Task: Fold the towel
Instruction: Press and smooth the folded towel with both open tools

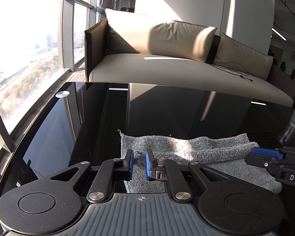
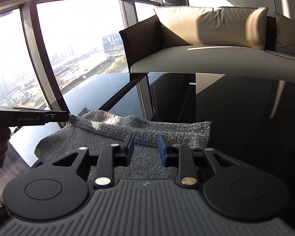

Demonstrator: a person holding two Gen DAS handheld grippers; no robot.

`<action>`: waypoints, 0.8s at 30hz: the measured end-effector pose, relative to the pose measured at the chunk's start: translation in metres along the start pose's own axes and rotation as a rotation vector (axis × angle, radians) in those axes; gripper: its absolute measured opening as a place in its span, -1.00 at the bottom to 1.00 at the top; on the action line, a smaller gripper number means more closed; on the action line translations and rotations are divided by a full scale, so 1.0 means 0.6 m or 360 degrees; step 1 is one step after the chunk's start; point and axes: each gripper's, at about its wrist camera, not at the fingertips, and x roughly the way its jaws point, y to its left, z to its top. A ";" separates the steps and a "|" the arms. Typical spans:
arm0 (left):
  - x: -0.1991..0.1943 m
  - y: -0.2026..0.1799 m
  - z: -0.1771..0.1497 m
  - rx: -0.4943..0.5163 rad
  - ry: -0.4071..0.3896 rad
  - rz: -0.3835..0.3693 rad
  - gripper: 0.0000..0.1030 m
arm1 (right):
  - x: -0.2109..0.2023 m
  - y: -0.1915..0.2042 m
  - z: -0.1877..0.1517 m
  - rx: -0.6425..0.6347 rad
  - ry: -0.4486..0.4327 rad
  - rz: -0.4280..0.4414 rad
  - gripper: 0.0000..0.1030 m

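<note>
The grey towel [image 2: 127, 135] lies half-folded on the black tabletop [image 1: 167, 108]. Both the left tool [image 1: 138, 162] and the right tool [image 2: 145, 149] stand slightly parted, gripping nothing (pads clear of the pile). Each should withdraw low and straight, judging by the loose fold, so the top layer stays aligned.

The left tool [image 2: 67, 116] carries "GenRobot.AI" in pale letters on its side; the right tool [image 1: 249, 156] shows only "DAS", cut off at the edge.

A beige sofa [image 1: 167, 66] stands beyond the black glass table [image 1: 167, 114]; windows [image 2: 78, 39] alongside.
</note>
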 end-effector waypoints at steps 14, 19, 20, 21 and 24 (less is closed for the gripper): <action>0.006 -0.026 -0.020 0.0085 0.0024 -0.0046 -0.73 | 0.034 0.009 -0.007 -0.0029 0.0059 -0.0066 -0.44; -0.001 -0.008 -0.016 0.0029 0.0000 0.0008 -0.66 | 0.048 0.004 0.000 -0.0007 0.0028 -0.0128 -0.44; -0.002 -0.003 -0.016 0.0013 0.0000 0.0021 -0.66 | 0.049 0.002 0.001 0.0003 0.0015 -0.0148 -0.44; -0.003 0.002 -0.015 -0.0002 0.0000 0.0035 -0.65 | 0.050 -0.001 0.003 0.0017 0.0007 -0.0163 -0.44; -0.007 0.012 -0.012 -0.0024 -0.0010 0.0110 -0.59 | 0.054 -0.007 0.008 0.0051 0.0022 -0.0157 -0.43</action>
